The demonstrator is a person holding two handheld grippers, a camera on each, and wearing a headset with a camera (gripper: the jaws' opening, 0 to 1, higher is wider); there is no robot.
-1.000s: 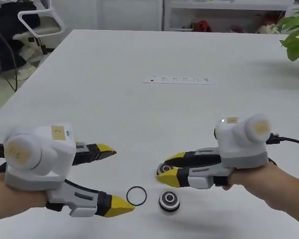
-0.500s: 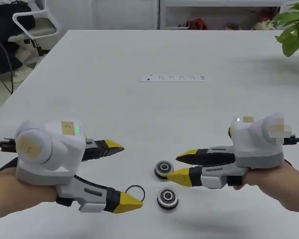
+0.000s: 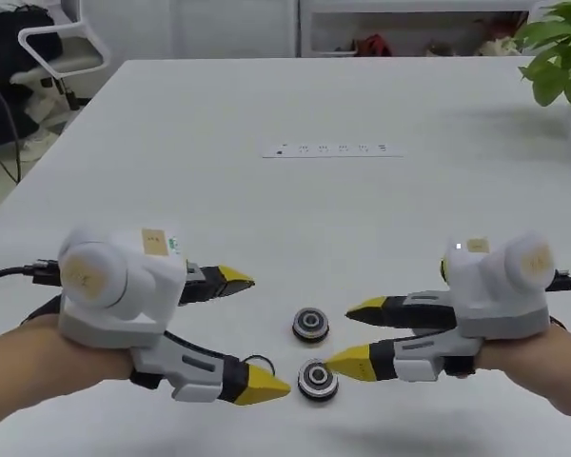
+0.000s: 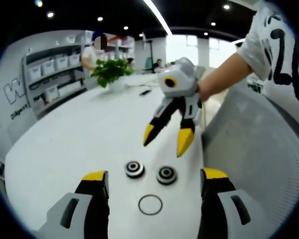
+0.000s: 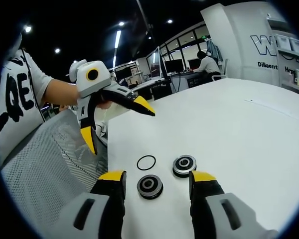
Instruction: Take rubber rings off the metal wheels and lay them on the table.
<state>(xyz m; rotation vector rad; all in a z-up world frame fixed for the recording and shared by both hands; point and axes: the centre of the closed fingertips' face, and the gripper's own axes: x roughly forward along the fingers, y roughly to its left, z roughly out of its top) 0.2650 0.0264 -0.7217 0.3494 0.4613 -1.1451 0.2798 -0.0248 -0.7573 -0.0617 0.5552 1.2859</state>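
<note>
At the bottom of the head view both tools are held low over the white counter [image 3: 266, 209]. The left tongs [image 3: 259, 333] are spread wide and the right tongs [image 3: 346, 335] are spread less, and neither pinches anything. Their yellow tips point inward at each other from lower left and lower right.

Between those tips, just below centre, the near wheel [image 3: 317, 379] lies flat with its hub hole facing up. Just left of it the loose rubber ring [image 3: 258, 360] also lies flat on the counter. The left tongs' lower jaw covers most of it here, but it shows whole in the left gripper view [image 4: 150, 204], between that jaw pair. The far wheel [image 3: 310, 325] sits a little farther up, also flat, apart from the near one. Whether either wheel carries a ring of its own is too small to tell.

A white socket strip [image 3: 331, 149] lies above centre. A plant [image 3: 557, 52] is cut off at the upper right, and a chair [image 3: 62, 48] stands at the upper left.
</note>
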